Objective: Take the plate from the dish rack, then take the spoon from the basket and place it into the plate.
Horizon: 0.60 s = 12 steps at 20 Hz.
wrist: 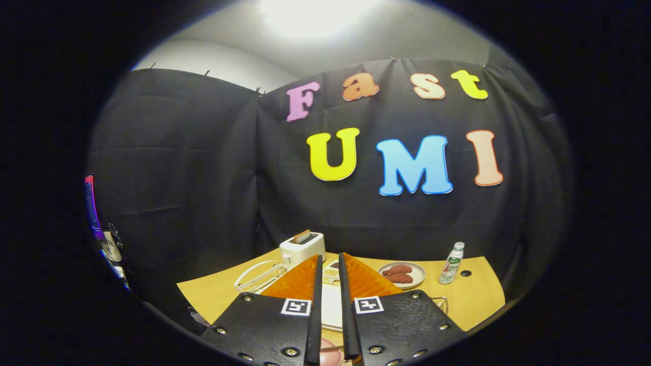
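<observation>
Gripper (328, 274) held high over the table (473, 300), fingers nearly closed, a narrow gap, a pale thing showing through it, grasp unclear. Dish rack (257, 276) just left of the fingers, beside the toaster (302, 247). Plate with food (404, 274) off right, near the bottle (451, 263). Best now: tip down, widen fingers, approach the rim edge-on.

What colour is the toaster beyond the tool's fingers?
White, seen in the gripper view: the toaster stands on the table, beyond the tool.
</observation>
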Available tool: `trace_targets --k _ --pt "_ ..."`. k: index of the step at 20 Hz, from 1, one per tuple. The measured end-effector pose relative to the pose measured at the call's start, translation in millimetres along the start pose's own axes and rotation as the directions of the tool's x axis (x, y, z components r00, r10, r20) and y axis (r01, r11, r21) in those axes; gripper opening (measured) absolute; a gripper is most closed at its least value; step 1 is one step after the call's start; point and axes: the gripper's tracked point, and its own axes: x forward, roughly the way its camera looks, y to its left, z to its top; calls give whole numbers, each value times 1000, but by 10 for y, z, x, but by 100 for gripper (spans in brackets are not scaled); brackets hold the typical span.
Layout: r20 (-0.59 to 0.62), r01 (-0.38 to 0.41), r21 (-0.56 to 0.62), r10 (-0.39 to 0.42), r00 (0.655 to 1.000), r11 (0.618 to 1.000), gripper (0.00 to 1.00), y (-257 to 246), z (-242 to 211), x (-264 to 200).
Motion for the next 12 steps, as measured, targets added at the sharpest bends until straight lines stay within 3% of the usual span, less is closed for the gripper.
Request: trace_targets --k 6,12 --pt "84 180 -23 -177 981 983 17 -820 432 -271" --pt "92 308 -7 -307 947 951 17 -1433 438 -589"
